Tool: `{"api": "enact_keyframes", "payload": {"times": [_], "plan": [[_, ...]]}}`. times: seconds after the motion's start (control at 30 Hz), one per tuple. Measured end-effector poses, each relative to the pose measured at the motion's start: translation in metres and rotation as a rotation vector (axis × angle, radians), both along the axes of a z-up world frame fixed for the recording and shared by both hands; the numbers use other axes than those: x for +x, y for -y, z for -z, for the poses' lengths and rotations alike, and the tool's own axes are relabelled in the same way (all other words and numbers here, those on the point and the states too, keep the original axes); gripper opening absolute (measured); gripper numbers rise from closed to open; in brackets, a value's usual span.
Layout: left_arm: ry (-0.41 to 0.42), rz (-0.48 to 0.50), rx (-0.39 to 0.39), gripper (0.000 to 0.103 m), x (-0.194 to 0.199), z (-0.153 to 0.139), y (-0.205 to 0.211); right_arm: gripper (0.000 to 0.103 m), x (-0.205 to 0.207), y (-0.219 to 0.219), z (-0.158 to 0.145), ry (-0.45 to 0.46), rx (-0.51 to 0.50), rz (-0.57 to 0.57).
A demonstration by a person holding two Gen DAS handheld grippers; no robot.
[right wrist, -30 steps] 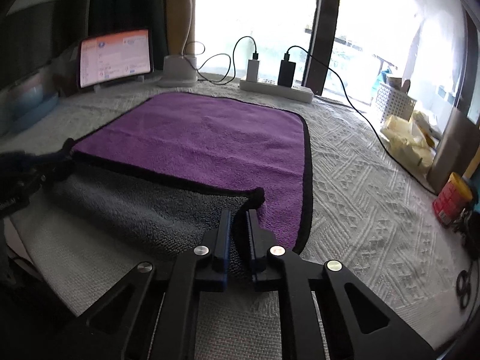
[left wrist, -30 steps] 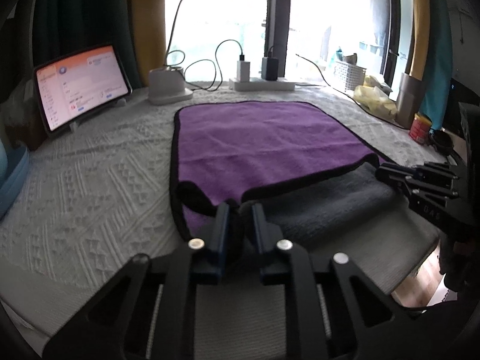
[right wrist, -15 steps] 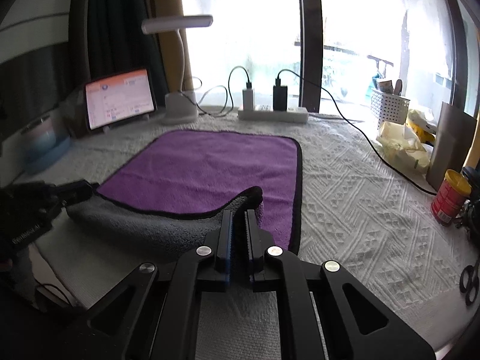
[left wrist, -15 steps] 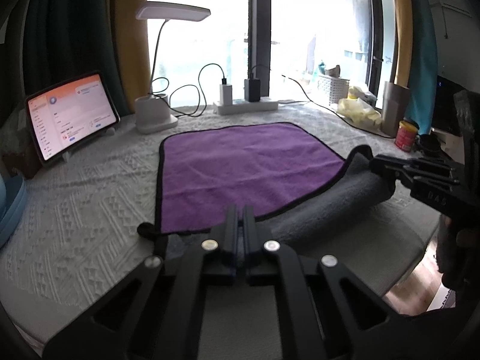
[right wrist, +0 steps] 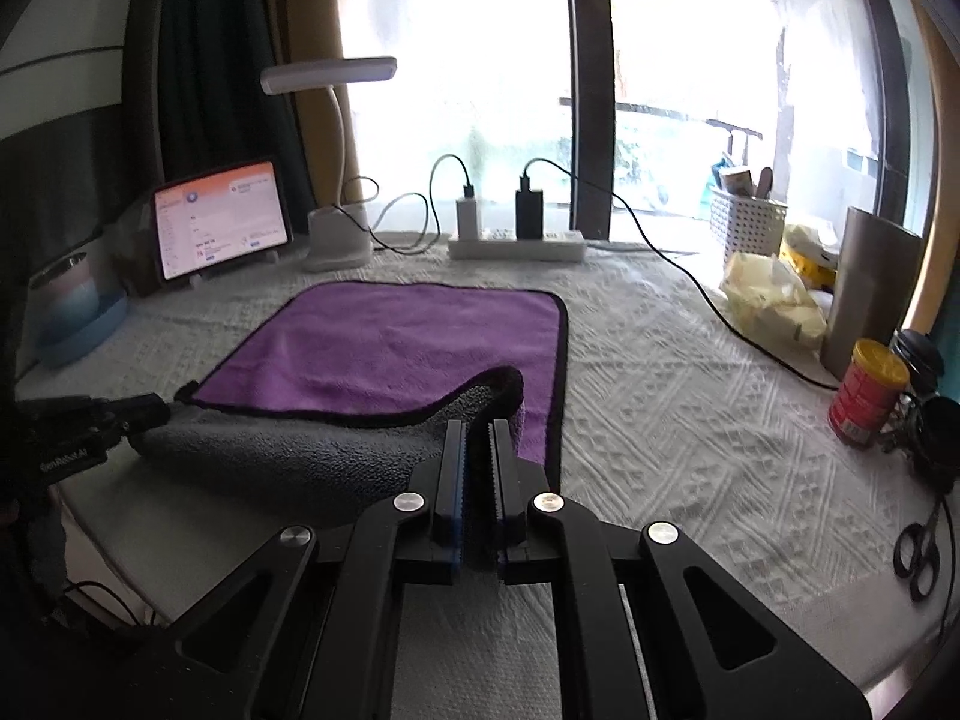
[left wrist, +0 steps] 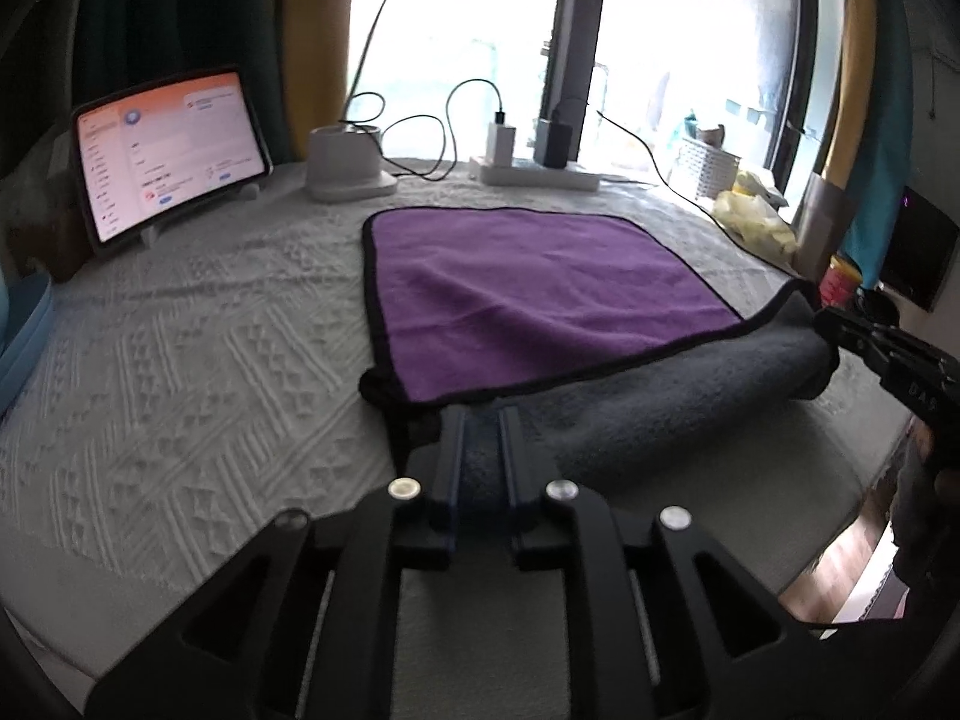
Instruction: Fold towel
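Observation:
A purple towel (left wrist: 528, 282) with black trim and a grey underside lies on the white textured table; it also shows in the right wrist view (right wrist: 390, 348). Its near edge is lifted and curled over, grey side up. My left gripper (left wrist: 480, 420) is shut on the near left corner of the towel. My right gripper (right wrist: 478, 429) is shut on the near right corner. Each gripper shows at the side of the other's view, the right one (left wrist: 864, 336) and the left one (right wrist: 120, 414).
At the back stand a lit tablet (left wrist: 168, 162), a desk lamp (left wrist: 348, 174) and a power strip (left wrist: 534, 174) with cables. A red can (right wrist: 867, 393), scissors (right wrist: 915, 552), a white basket (right wrist: 747, 219) and yellow bags sit at the right. A blue cup (right wrist: 66, 306) is left.
Both grippers have carried the towel's near edge forward over the purple face, and the grey fold has grown. The views tilted back down toward the table.

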State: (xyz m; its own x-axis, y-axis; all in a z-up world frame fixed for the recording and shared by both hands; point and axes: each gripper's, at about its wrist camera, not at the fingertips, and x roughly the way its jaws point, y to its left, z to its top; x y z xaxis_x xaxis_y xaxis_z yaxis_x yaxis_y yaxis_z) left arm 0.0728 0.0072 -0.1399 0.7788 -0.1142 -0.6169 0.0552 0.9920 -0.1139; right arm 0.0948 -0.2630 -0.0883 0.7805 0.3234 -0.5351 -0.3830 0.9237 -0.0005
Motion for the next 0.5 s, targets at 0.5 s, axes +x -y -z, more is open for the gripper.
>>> {"api": "enact_keyframes", "payload": {"times": [0.5], "plan": [[-0.092,-0.065,-0.017,0.027,0.01,0.009,-0.015,0.007,-0.001,-0.001,0.011,-0.034,0.007,-0.005]]}}
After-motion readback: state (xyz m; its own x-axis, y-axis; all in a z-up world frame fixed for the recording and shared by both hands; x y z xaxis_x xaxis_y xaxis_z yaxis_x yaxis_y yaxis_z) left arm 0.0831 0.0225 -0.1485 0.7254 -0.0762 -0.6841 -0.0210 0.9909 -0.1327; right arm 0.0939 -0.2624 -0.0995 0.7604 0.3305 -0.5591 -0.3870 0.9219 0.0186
